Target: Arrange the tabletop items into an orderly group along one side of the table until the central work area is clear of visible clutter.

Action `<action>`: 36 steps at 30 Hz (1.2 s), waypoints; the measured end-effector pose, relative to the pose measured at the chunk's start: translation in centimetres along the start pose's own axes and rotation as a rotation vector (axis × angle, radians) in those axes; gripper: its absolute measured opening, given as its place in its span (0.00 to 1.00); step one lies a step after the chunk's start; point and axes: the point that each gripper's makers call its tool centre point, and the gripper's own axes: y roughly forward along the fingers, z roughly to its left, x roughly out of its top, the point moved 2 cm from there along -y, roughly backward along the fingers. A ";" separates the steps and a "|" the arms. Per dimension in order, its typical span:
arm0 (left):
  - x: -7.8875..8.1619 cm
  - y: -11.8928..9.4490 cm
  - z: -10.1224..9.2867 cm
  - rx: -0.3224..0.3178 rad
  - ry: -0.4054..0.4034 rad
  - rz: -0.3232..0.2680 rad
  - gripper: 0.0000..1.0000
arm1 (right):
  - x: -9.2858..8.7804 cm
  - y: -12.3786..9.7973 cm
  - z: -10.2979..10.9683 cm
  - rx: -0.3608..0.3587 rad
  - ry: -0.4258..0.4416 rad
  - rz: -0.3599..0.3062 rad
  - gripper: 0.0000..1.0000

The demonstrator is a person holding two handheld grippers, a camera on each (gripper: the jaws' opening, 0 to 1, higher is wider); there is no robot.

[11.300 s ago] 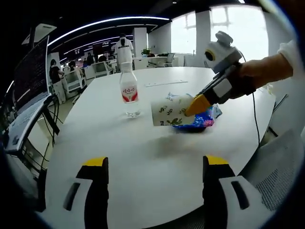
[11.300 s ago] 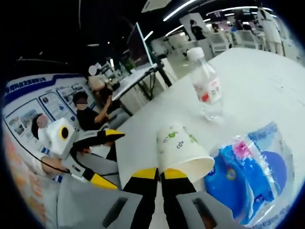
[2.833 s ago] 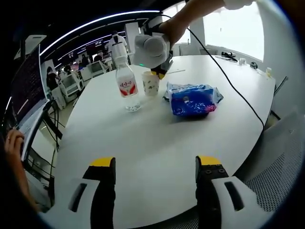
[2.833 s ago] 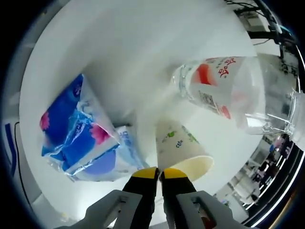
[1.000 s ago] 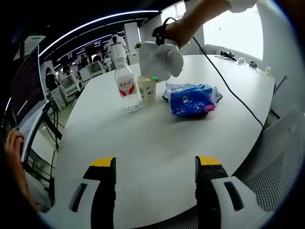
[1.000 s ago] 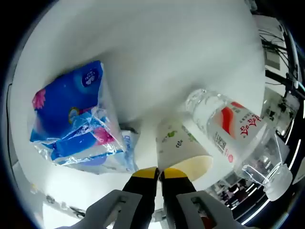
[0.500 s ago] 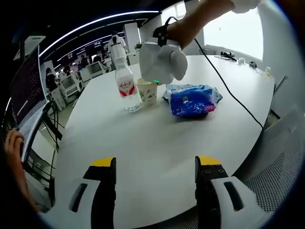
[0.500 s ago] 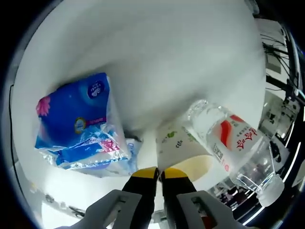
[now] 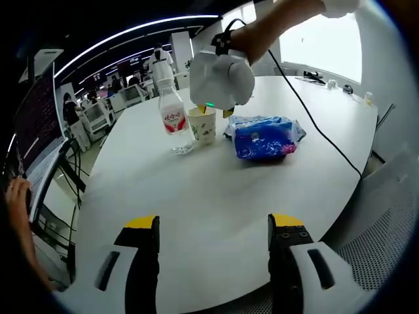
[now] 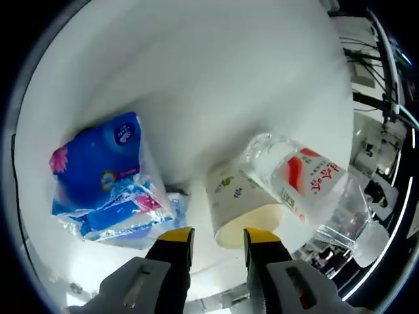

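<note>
In the left gripper view, a paper cup (image 9: 203, 124) stood upper centre on the white desk (image 9: 216, 203), just beside a water bottle (image 9: 173, 118) and near a blue tissue pack (image 9: 264, 136). The right gripper (image 10: 213, 239) hung over the cup's rim with its jaws spread apart, holding nothing. The left gripper (image 9: 213, 226), low in frame, also gaped empty. Lifting away carelessly could have clipped the rim and tipped the cup against the bottle.

We are in an open-plan office: a large white meeting table (image 9: 216, 196), rows of desks with office chairs (image 9: 98, 111), people (image 9: 163, 65) standing behind, ceiling light strips (image 9: 131, 33), bright windows (image 9: 321, 46).
</note>
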 end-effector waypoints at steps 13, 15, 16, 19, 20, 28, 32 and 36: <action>-0.1 0.1 0.0 0.000 0.005 0.010 0.67 | -0.2 -3.2 -0.4 -0.059 0.271 -0.108 0.46; -0.2 0.1 0.0 0.001 0.006 0.012 0.67 | -0.3 -4.0 -0.5 -0.077 0.332 -0.131 0.47; -0.2 0.1 0.0 0.001 0.006 0.012 0.67 | -0.3 -4.3 -0.5 -0.083 0.358 -0.141 0.47; -0.2 0.1 0.0 -0.001 0.010 0.017 0.67 | -0.4 -5.3 -0.3 -0.097 0.460 -0.178 0.50; -0.2 0.1 -0.1 -0.002 0.011 0.018 0.67 | -0.5 -5.7 -0.1 -0.103 0.503 -0.193 0.50; -0.2 0.1 -0.1 -0.004 0.016 0.019 0.67 | -2.1 -8.3 1.8 -0.142 0.804 -0.286 0.54; -0.2 0.2 -0.2 -0.007 0.021 0.022 0.67 | -2.7 -9.2 3.4 -0.150 0.918 -0.320 0.55; -0.2 0.2 -0.3 -0.007 0.020 0.020 0.67 | -3.0 -9.7 6.0 -0.148 1.028 -0.318 0.55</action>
